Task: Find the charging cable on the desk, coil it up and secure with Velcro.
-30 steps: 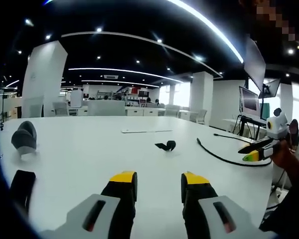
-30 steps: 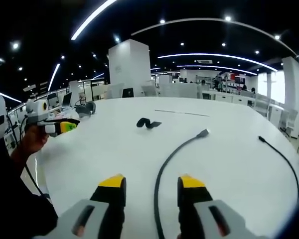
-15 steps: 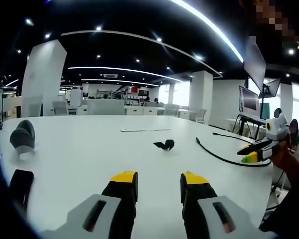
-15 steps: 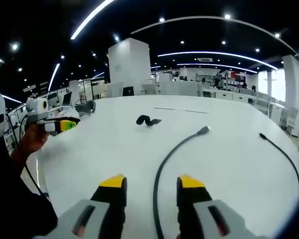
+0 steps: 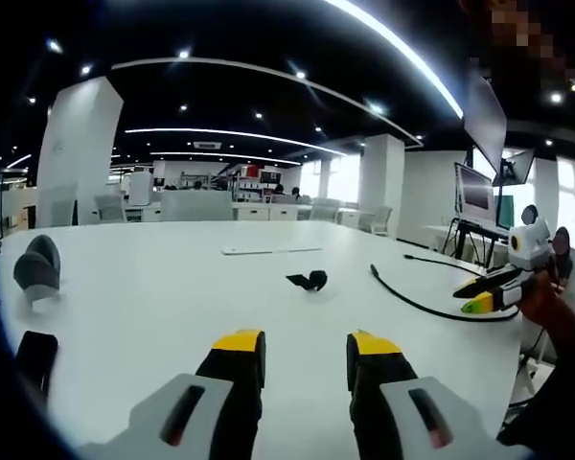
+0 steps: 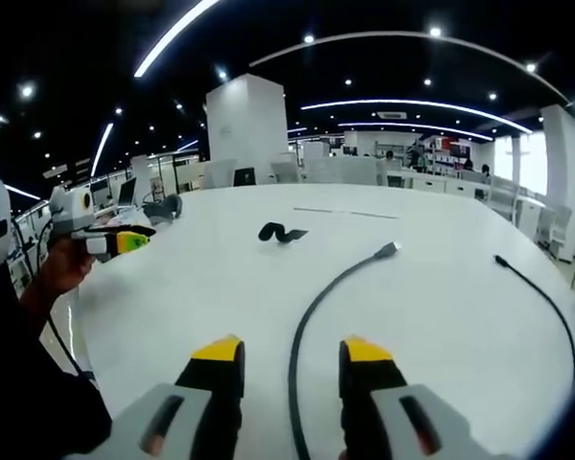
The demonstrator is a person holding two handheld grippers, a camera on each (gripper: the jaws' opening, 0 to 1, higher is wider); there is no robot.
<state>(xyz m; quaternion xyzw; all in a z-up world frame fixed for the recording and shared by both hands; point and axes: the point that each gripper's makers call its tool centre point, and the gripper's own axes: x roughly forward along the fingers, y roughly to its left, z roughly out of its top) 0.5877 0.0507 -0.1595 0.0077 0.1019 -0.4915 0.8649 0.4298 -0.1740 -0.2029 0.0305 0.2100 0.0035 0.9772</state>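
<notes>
Cable work has not really begun yet, as far as I can judge: the black charging cable lies loose on the white bench, running from just between the right tongs away toward the far side, where its plug end rests flat. In the left gripper view the same cable sweeps across the right part of the bench, near where the other tool is held out in a hand. Both pairs of tongs stand apart with nothing between them; the left tongs hover over bare bench, well apart from the cable. The Velcro strap, a small black curled strip, sits farther off, left of the plug end, and it shows in the left gripper view too. A second thin black lead lies far right; it is separate from the charging cable, so I would leave it alone. To do this step well, I think the right tongs should drop straight down and close on the near stretch of cable, which already lies in line with them, gripping lightly enough not to kink it. The left tongs would then need to travel right to take the cable farther along so loops can be formed evenly. Keeping the strap within reach matters, since a loose coil is likely to spring open.
</notes>
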